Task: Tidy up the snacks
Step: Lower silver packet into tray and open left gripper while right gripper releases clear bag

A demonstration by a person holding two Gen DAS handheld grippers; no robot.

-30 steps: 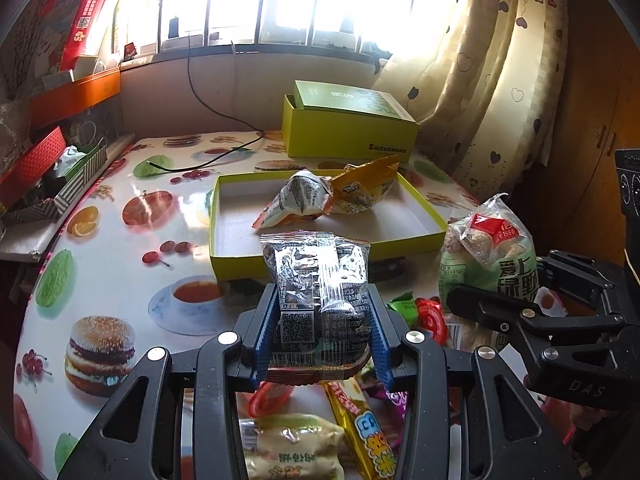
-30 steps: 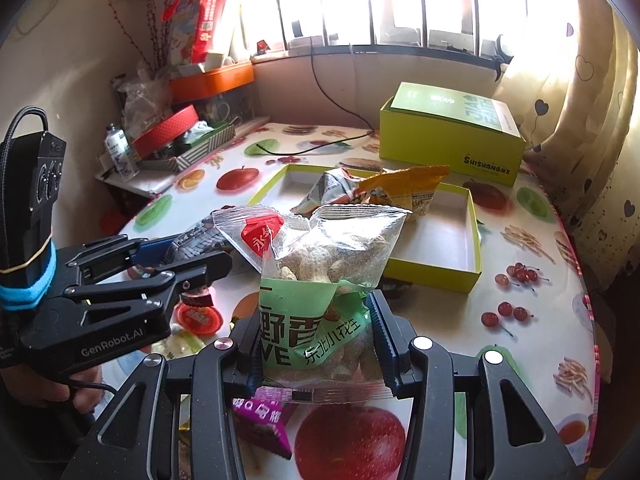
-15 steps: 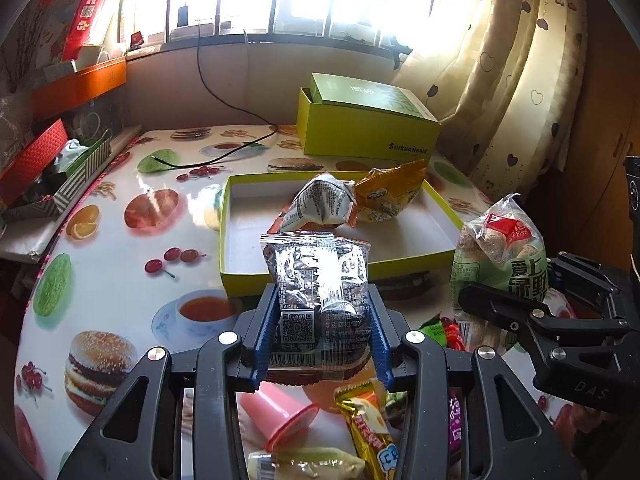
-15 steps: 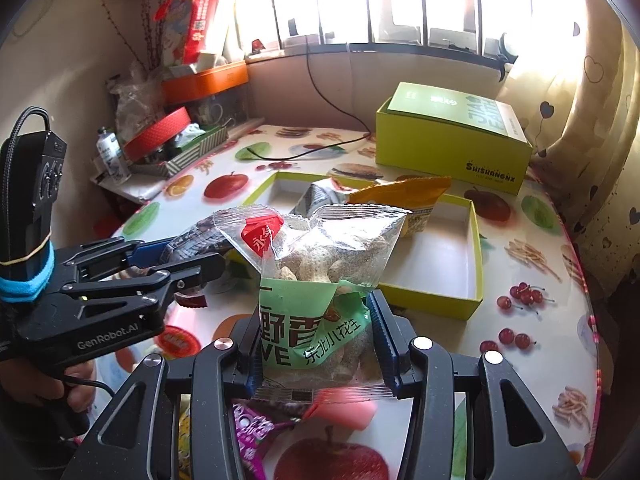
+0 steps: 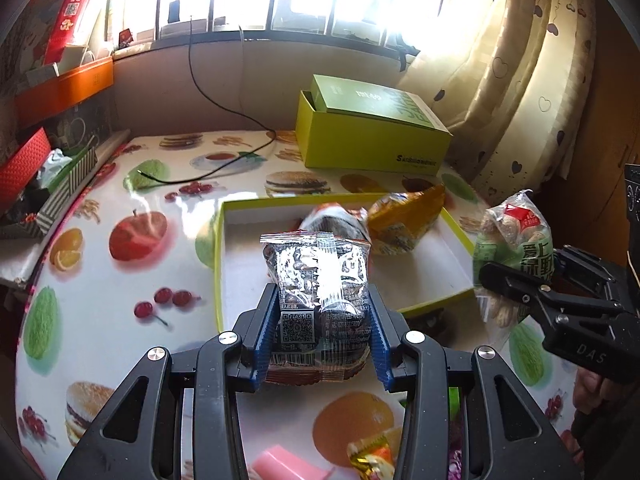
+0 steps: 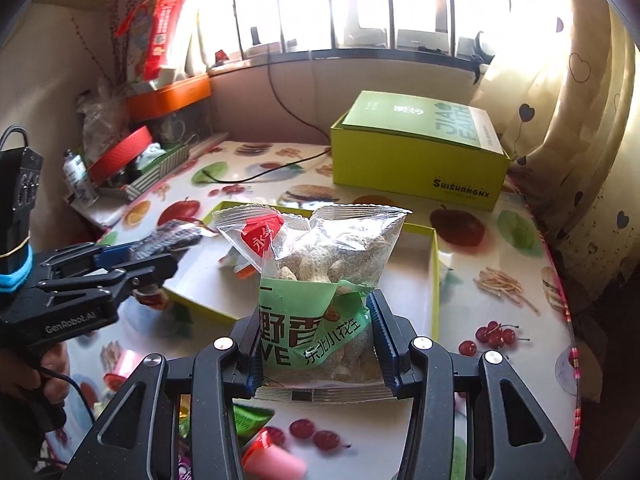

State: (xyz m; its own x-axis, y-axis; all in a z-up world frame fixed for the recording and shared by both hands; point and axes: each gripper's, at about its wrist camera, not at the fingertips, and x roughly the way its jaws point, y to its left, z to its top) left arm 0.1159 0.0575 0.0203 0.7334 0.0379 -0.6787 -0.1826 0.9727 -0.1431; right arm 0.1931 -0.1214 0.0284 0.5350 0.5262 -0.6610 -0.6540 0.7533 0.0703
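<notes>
My left gripper [image 5: 320, 344] is shut on a silver-and-black snack packet [image 5: 318, 280], held upright above the near edge of the open yellow-green tray [image 5: 218, 264]. My right gripper [image 6: 316, 352] is shut on a clear peanut bag with a green label [image 6: 320, 280], held over the tray's near right rim [image 6: 434, 280]. The peanut bag also shows at the right of the left wrist view [image 5: 512, 248]. A grey packet [image 5: 336, 222] and an orange packet [image 5: 404, 220] lie in the tray's far part.
A closed green box [image 5: 372, 136] stands behind the tray by the curtain. A black cable [image 5: 224, 164] runs across the fruit-print tablecloth. Loose snacks [image 5: 368, 452] lie under the grippers at the table's front. Cluttered boxes [image 6: 136, 160] sit at the left.
Both grippers have moved forward and higher toward the tray, carrying their packets. The loose snack pile has dropped back under the grippers.
</notes>
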